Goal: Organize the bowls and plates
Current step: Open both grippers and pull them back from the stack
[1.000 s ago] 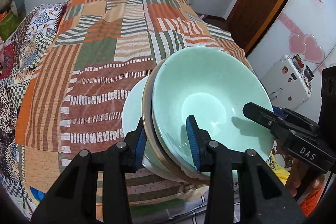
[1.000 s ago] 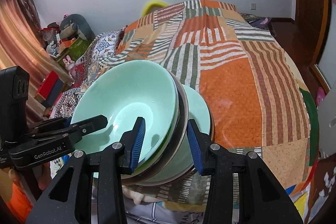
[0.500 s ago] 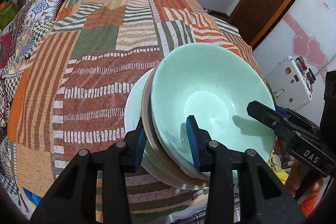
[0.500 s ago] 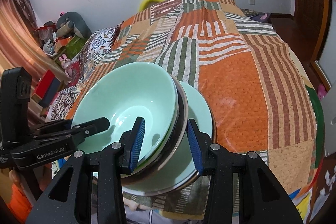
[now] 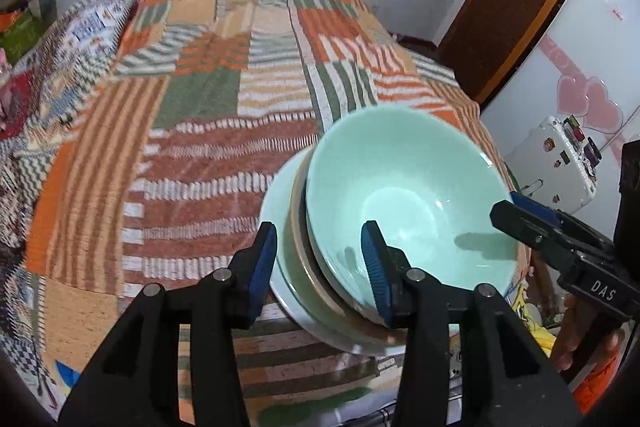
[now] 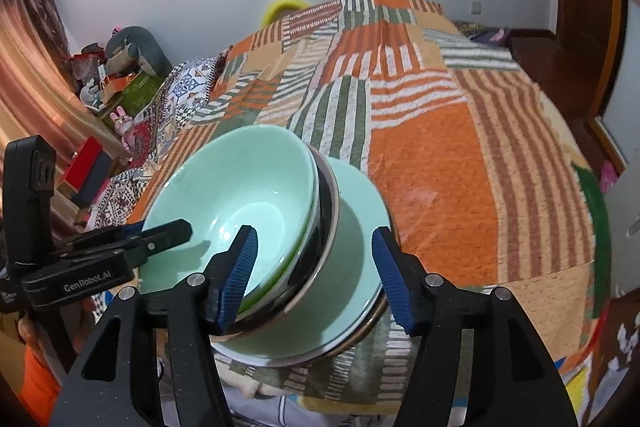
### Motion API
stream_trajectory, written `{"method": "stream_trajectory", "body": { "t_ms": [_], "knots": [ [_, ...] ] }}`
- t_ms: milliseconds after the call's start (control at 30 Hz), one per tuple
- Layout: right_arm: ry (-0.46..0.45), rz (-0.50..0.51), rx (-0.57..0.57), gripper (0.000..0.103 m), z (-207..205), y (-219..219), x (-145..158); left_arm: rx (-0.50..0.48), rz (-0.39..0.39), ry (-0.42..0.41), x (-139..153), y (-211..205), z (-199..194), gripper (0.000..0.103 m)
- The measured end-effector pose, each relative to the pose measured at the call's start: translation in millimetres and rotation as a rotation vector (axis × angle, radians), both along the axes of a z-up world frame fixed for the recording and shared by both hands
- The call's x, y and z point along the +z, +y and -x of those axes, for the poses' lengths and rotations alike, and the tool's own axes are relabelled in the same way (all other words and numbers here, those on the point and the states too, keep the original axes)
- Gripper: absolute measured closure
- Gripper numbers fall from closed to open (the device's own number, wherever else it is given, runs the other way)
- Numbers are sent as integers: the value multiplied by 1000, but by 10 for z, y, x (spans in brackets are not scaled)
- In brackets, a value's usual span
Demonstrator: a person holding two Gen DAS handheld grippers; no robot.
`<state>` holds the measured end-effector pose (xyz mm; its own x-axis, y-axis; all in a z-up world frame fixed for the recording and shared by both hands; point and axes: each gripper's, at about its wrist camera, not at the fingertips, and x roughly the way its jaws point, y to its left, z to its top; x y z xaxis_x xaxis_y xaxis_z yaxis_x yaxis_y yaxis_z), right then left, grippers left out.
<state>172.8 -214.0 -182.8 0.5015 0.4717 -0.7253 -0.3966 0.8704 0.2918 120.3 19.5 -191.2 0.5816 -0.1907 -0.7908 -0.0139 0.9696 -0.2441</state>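
Both sets of tongs have just been opening up compared with a second ago, when they were pinching the rim of the dish stack from either side. Now the stack is sitting on the patchwork bedspread [image 6: 460, 163] near the foot edge of the bed, lower and flatter than it was before.

So what I'm looking at: a mint green bowl [image 5: 404, 203] is nesting on top, a dark-rimmed bowl [image 6: 326, 223] is sitting under it, and a pale green plate [image 6: 360, 227] is lying at the bottom. From the left view the plate [image 5: 280, 211] is sticking out on the left side of the pile.

My left tongs [image 5: 320, 267] are standing spread, with the stack's near rim still between the blue pads, but the left pad is clearly off the plate's edge; I can't quite tell if the right pad is brushing the inside of the green bowl. My right tongs [image 6: 316, 275] are spread wider, straddling the rim on the opposite side, the outer pad hanging clear of the plate.

Each view is also catching the other tongs reaching in across the bowl. A white fridge with pink hearts [image 5: 580, 99] is standing off to the right.
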Motion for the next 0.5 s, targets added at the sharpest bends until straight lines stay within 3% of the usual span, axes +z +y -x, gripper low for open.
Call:
{"method": "stream_trajectory", "body": {
  "t_ms": [200,500],
  "knots": [
    [-100,-12,4,47,135,-29,336,12,-35,-155,525,-22,270,58],
    [-328,-36,28,42,475,-37,992,41,-85,-444,1398,-43,760,44]
  ]
}}
